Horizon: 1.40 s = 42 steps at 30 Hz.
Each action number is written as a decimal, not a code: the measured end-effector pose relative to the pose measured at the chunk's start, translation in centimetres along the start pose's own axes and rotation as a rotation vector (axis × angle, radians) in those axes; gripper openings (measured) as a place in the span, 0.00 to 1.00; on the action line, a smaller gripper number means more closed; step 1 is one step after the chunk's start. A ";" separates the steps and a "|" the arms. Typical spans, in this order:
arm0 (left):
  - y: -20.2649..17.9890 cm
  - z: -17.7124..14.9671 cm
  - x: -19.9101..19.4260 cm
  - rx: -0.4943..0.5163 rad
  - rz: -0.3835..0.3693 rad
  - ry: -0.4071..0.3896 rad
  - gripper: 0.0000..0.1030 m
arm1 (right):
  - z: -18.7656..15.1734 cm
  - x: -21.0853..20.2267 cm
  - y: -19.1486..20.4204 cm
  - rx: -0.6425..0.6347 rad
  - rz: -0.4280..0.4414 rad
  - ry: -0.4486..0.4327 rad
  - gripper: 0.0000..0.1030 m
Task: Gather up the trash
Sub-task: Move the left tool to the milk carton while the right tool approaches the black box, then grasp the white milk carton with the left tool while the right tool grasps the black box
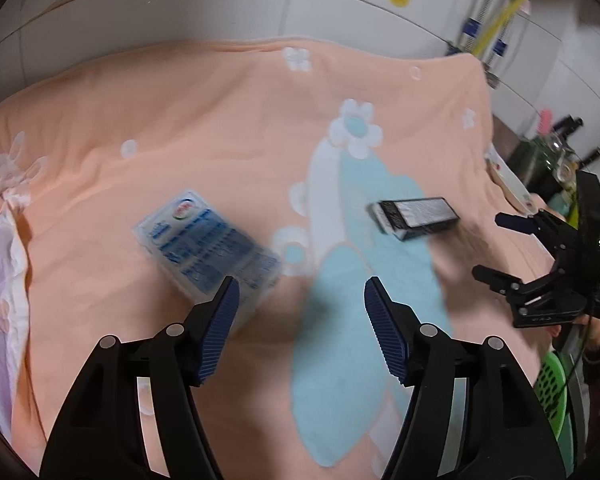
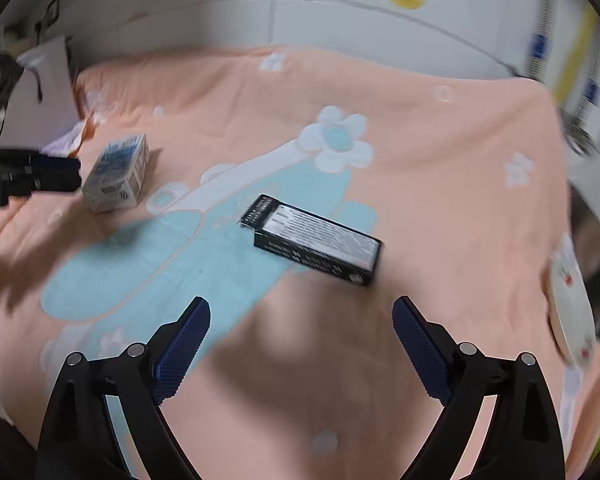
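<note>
Both tongs hover open and empty over a peach blanket (image 1: 220, 120): left tongs (image 1: 300, 312) just short of a blue-and-white carton (image 1: 204, 244), right tongs (image 2: 300, 340) near a black box (image 2: 316, 240). Carton and box lie well apart on the blanket, beside its flower pattern. A green basket (image 1: 552, 384) sits at the right edge.

Peach blanket (image 1: 220, 120) patterned with white flowers and a pale blue shape; blue-and-white carton (image 1: 206, 248); black box (image 2: 316, 240) with a silver-grey printed face; black grippers' pads (image 1: 220, 320) dark blue.
</note>
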<state>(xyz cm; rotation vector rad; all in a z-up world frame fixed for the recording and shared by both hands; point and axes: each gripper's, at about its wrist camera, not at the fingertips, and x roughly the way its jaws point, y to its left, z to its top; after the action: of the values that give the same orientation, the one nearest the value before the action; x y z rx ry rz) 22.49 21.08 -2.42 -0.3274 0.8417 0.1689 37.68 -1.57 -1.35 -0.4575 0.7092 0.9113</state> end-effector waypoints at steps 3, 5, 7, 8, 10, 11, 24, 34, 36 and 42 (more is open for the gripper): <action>1.2 0.3 0.5 -0.032 0.010 0.008 0.63 | 1.3 2.5 0.1 -0.082 0.026 0.036 0.87; 2.0 0.5 0.9 -0.051 0.013 0.018 0.63 | 1.9 4.1 0.1 -0.133 0.034 0.060 0.87; 2.5 0.6 1.2 -0.063 0.015 0.023 0.63 | 2.7 5.6 0.0 -0.179 0.042 0.075 0.87; 2.8 0.7 1.3 -0.070 0.016 0.026 0.63 | 3.0 6.1 0.0 -0.195 0.046 0.079 0.87; 3.2 0.9 1.6 -0.081 0.017 0.032 0.63 | 3.7 7.2 -0.2 -0.223 0.058 0.086 0.87; 3.3 0.9 1.7 -0.084 0.017 0.033 0.64 | 4.1 7.7 -0.4 -0.234 0.060 0.086 0.88; 4.1 2.0 2.9 -0.102 0.050 0.039 0.66 | 5.6 11.7 -3.0 -0.177 0.243 0.181 0.90; 6.2 3.5 4.2 -0.246 0.138 0.055 0.79 | 4.2 9.9 -2.9 -0.153 0.276 0.204 0.82; 6.4 3.6 4.5 -0.279 0.136 0.069 0.79 | 3.9 9.3 -3.1 -0.122 0.285 0.197 0.71; 6.4 4.1 5.4 -0.336 0.172 0.094 0.82 | 3.1 8.3 -3.0 -0.082 0.283 0.176 0.68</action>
<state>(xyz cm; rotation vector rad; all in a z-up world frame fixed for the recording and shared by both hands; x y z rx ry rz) 27.21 28.63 -5.35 -0.5817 0.9353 0.4615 44.73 3.36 -5.01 -0.5233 0.9152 1.1791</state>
